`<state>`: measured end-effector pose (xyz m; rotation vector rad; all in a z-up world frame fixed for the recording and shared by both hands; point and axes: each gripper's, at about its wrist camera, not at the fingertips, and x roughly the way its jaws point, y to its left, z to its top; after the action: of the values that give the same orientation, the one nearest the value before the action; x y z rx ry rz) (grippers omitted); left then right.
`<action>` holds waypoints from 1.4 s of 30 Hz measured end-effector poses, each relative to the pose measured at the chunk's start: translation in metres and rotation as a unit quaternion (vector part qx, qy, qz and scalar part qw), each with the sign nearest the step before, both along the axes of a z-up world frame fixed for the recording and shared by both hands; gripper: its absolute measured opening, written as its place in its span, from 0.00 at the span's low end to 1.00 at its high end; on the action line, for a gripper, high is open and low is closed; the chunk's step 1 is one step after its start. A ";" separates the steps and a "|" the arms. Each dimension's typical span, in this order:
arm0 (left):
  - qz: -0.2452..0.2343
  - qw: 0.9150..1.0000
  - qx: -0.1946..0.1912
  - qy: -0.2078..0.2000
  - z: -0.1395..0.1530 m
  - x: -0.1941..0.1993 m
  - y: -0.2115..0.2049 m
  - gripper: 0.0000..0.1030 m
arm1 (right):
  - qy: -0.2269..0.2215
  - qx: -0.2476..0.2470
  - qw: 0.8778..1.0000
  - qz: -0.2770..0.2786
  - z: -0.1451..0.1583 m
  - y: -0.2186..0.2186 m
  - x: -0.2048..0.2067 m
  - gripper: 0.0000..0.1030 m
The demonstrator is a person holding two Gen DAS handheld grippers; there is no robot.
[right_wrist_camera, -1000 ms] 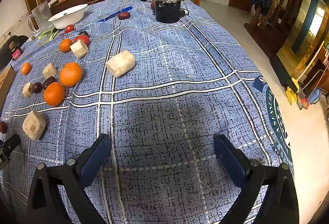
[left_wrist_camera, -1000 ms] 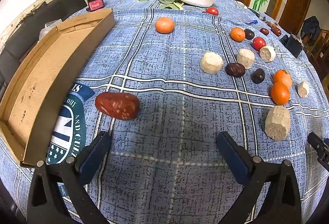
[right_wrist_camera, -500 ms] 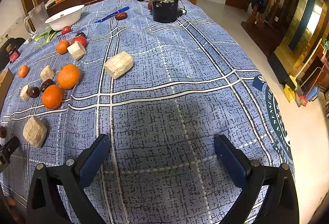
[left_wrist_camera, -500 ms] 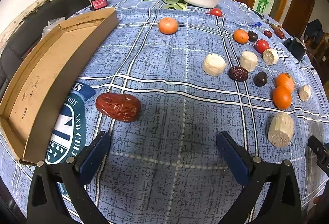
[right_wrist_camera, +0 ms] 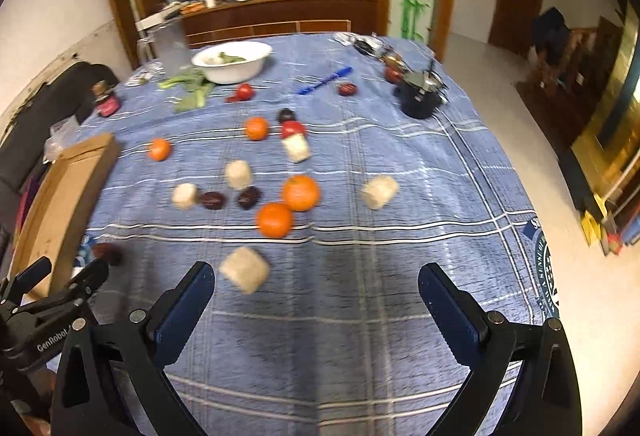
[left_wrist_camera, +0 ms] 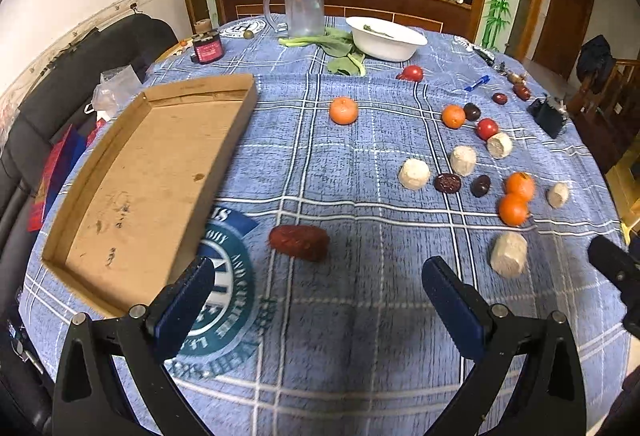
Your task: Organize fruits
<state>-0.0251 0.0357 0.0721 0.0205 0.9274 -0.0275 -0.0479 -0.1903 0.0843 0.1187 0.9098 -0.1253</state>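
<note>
Fruits lie scattered on a blue checked tablecloth. In the left wrist view a large red date (left_wrist_camera: pixel 299 242) lies just ahead of my open, empty left gripper (left_wrist_camera: pixel 320 300). An empty cardboard tray (left_wrist_camera: pixel 152 172) sits to its left. Oranges (left_wrist_camera: pixel 513 209), dark dates (left_wrist_camera: pixel 448 182) and pale cut chunks (left_wrist_camera: pixel 509 254) spread to the right. In the right wrist view my right gripper (right_wrist_camera: pixel 316 300) is open and empty, with a pale chunk (right_wrist_camera: pixel 245 269) near its left finger and two oranges (right_wrist_camera: pixel 274 220) beyond it. The left gripper (right_wrist_camera: pixel 44 300) shows at the lower left.
A white bowl (left_wrist_camera: pixel 386 38), green leaves (left_wrist_camera: pixel 340 54), a clear jug (left_wrist_camera: pixel 303 10) and a red jar (left_wrist_camera: pixel 207 48) stand at the table's far end. A black pot (right_wrist_camera: pixel 420 98) and a blue pen (right_wrist_camera: pixel 325 80) sit far right. The table edge drops to the floor on the right.
Both grippers have pulled back and risen, so more of the table shows. The right wrist view has swung left toward the fruits. Both stay open.
</note>
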 end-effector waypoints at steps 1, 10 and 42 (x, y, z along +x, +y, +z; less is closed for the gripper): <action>0.001 1.000 -0.001 -0.005 0.002 -0.004 0.002 1.00 | -0.002 0.000 1.000 0.005 0.001 0.005 -0.003 0.99; 0.012 0.999 0.017 -0.041 0.015 -0.023 0.015 1.00 | -0.009 -0.023 1.000 0.004 -0.002 0.027 -0.022 1.00; 0.029 0.998 0.023 -0.048 0.018 -0.030 0.039 1.00 | -0.024 -0.040 0.999 -0.017 0.010 0.026 -0.041 0.99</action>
<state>-0.0547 0.0745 0.0898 0.0366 0.8322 0.0478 -0.0886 -0.1647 0.0938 0.0618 0.8532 -0.1894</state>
